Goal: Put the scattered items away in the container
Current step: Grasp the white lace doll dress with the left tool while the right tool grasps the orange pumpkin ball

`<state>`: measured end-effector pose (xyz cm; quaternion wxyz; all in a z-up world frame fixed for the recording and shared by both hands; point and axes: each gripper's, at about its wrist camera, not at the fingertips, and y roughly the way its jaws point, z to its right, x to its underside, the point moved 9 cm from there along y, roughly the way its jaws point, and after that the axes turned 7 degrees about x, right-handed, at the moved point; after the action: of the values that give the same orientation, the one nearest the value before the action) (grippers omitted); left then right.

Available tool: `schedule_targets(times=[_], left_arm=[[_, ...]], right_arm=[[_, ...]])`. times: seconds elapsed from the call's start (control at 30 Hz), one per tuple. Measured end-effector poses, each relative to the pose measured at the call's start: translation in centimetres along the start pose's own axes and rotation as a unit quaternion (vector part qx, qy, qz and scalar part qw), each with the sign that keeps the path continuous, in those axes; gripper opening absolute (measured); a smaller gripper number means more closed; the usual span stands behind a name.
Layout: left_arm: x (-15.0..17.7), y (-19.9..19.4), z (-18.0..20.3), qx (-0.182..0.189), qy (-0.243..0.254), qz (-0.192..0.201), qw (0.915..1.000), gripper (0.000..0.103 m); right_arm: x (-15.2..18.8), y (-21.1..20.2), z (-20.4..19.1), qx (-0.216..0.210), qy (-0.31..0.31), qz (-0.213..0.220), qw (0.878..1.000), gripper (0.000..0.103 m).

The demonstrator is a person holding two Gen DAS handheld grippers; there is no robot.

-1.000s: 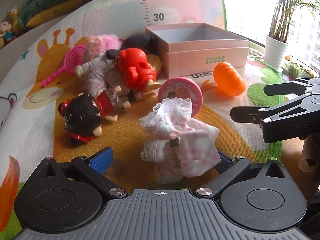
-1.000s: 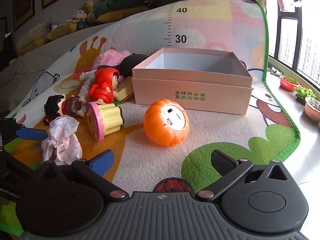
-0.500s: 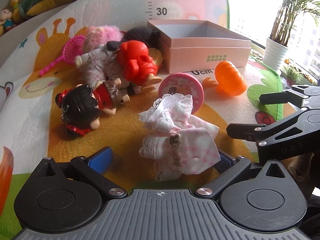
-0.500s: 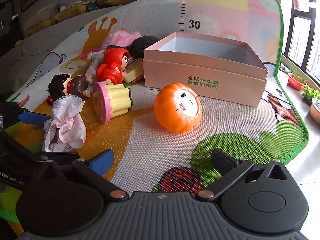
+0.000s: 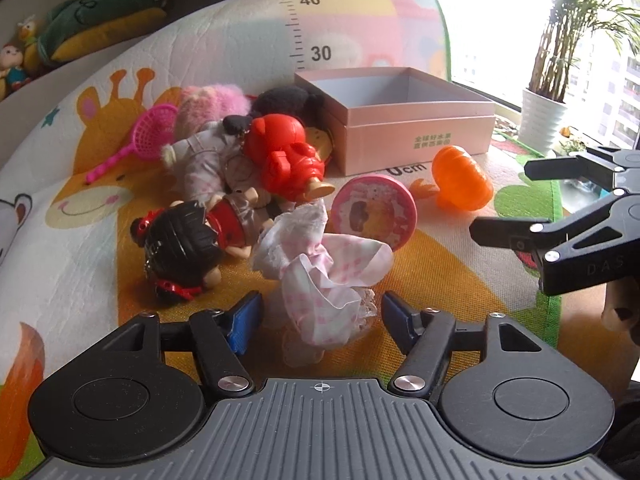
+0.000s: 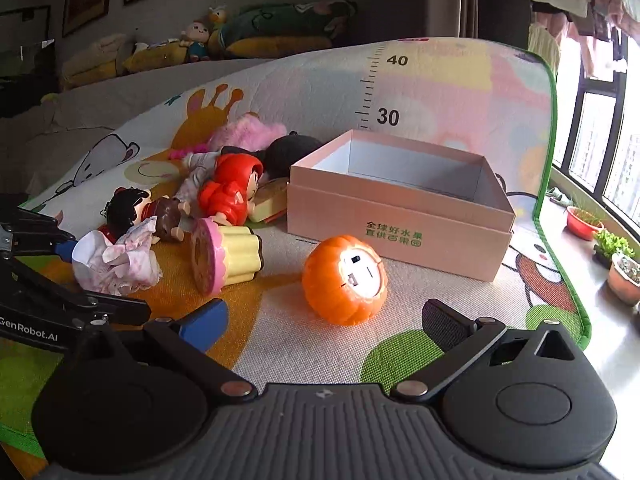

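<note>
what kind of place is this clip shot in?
Likely a home living room or play corner: a cartoon play mat with a height ruler, stuffed toys along the back, potted plants by a high-rise window.

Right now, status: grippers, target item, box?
Left gripper open, straddling pink-checked doll dress; not gripped. Right gripper open, empty, facing orange pumpkin toy. Pink box open, looks empty. Path clear.

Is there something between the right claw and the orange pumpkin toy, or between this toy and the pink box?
Nothing visible. The open right claw faces the orange pumpkin toy across bare mat, and only bare mat separates the toy from the pink box.
</note>
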<state>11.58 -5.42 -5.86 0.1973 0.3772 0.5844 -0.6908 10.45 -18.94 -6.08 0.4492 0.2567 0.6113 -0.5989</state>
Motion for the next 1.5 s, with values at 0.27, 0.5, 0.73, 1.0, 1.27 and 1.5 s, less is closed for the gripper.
schedule_targets(times=[0.27, 0.5, 0.73, 1.0, 1.27, 1.5], left_arm=[[-0.3, 0.2, -1.2, -0.016, -0.003, 0.016, 0.9997, 0.060], [0.0, -0.7, -2.4, 0.003, -0.039, 0.027, 0.9988, 0.051], [-0.7, 0.0, -2.6, -0.002, -0.045, 0.028, 0.9986, 0.056], [-1.5, 0.2, -2.5, -0.010, -0.029, 0.035, 0.9989, 0.052], [-1.8, 1.0, -2.4, -0.004, -0.038, 0.030, 0.9988, 0.054], [-2.3, 0.6, -1.4, -0.003, -0.019, 0.031, 0.9993, 0.042]], right_arm=[[-0.4, 1.4, 1.7, 0.004, 0.022, -0.035, 0.999, 0.079], [-0.5, 1.2, 0.7, 0.001, 0.008, -0.035, 0.999, 0.078], [-0.7, 2.0, 0.8, 0.004, 0.009, -0.036, 0.999, 0.067], [-1.2, 3.4, 1.0, 0.008, 0.008, -0.037, 0.999, 0.067], [-0.7, 5.6, 0.3, 0.007, -0.001, -0.061, 0.998, 0.065], [-0.7, 4.0, 0.7, 0.001, -0.002, -0.051, 0.999, 0.057]])
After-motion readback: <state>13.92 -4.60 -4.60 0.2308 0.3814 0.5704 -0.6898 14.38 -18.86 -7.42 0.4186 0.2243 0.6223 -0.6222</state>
